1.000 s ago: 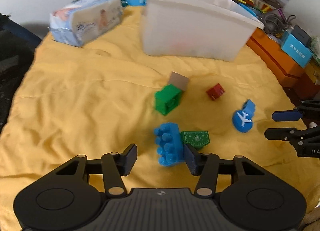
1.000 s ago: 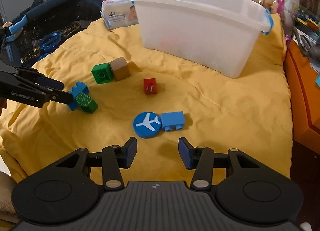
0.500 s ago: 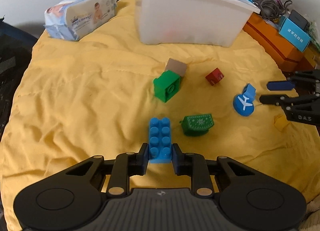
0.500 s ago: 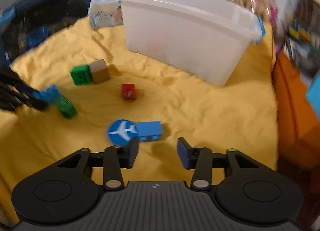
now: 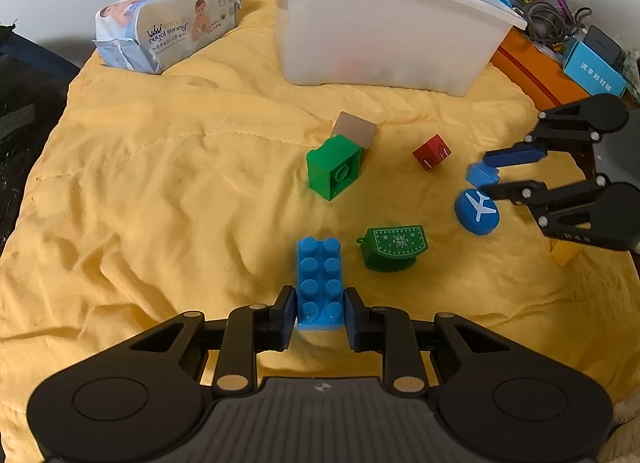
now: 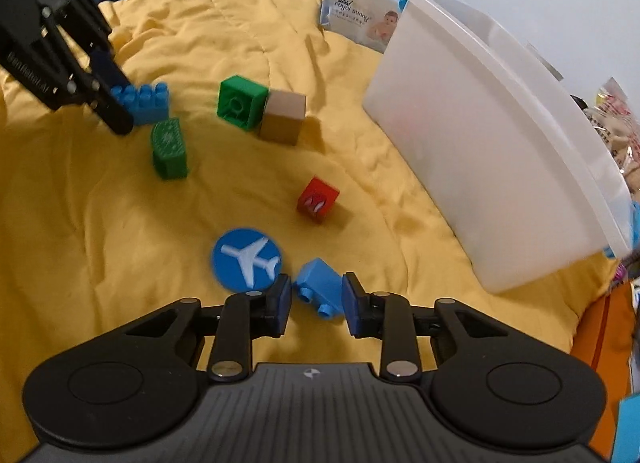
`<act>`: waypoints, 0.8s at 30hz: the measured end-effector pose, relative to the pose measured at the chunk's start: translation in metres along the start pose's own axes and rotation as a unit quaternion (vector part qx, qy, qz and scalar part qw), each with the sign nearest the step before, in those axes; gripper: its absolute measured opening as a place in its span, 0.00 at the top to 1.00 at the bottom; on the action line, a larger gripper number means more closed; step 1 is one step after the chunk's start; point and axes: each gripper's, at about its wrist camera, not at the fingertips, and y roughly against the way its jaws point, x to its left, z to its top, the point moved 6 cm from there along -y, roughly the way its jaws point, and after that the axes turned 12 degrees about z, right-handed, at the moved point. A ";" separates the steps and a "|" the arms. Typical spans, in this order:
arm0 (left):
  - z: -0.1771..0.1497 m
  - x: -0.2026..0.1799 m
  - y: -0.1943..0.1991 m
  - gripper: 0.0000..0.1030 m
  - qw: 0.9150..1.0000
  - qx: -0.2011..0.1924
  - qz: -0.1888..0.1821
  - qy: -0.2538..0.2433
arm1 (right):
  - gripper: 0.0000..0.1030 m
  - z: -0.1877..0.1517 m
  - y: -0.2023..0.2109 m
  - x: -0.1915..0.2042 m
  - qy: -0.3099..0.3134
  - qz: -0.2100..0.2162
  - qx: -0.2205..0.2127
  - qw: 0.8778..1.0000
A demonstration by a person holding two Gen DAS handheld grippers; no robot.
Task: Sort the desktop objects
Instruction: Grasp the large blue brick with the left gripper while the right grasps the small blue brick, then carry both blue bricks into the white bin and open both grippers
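A rumpled yellow quilt (image 5: 168, 167) covers the surface in front of me, with cluttered shelves and boxes along its far edge. My left gripper (image 5: 316, 313) is pinched tight on the near end of the long blue studded brick (image 5: 320, 279), pads flat against both its sides, the brick lying studs-up and pointing away from me. My right gripper (image 6: 316, 299) straddles the small blue brick (image 6: 320, 291), which lies tilted on the quilt; its jaws are closing, and I cannot tell if the pads touch it yet. Just beside that brick sits the blue disc with a white aeroplane (image 6: 247, 259). A dark green patterned block (image 5: 394, 247) lies near the long brick, on its right. Farther out are a red cube (image 5: 431, 151), and a green square brick (image 5: 335, 167) touching a tan cube (image 5: 354, 130) behind it. Beyond them stands the white plastic bin (image 5: 384, 35), with a pack of baby wipes (image 5: 168, 35) well off to its left.
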 end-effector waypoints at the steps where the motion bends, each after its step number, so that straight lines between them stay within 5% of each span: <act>1: 0.000 0.000 0.000 0.73 1.000 0.000 0.000 0.002 | 0.72 0.002 -0.001 -0.004 -0.020 0.005 -0.004 1.000; 6: 0.001 -0.001 -0.001 0.73 1.000 0.000 0.001 0.005 | 0.73 0.007 -0.006 -0.040 -0.157 0.053 -0.028 0.986; 11: 0.002 -0.002 -0.001 0.72 1.000 -0.001 0.004 0.005 | 0.79 -0.002 -0.014 -0.057 -0.210 0.057 -0.034 0.976; 24: 0.004 -0.004 0.003 0.72 1.000 -0.011 -0.008 0.006 | 0.83 -0.008 -0.003 -0.041 -0.221 0.029 -0.058 0.973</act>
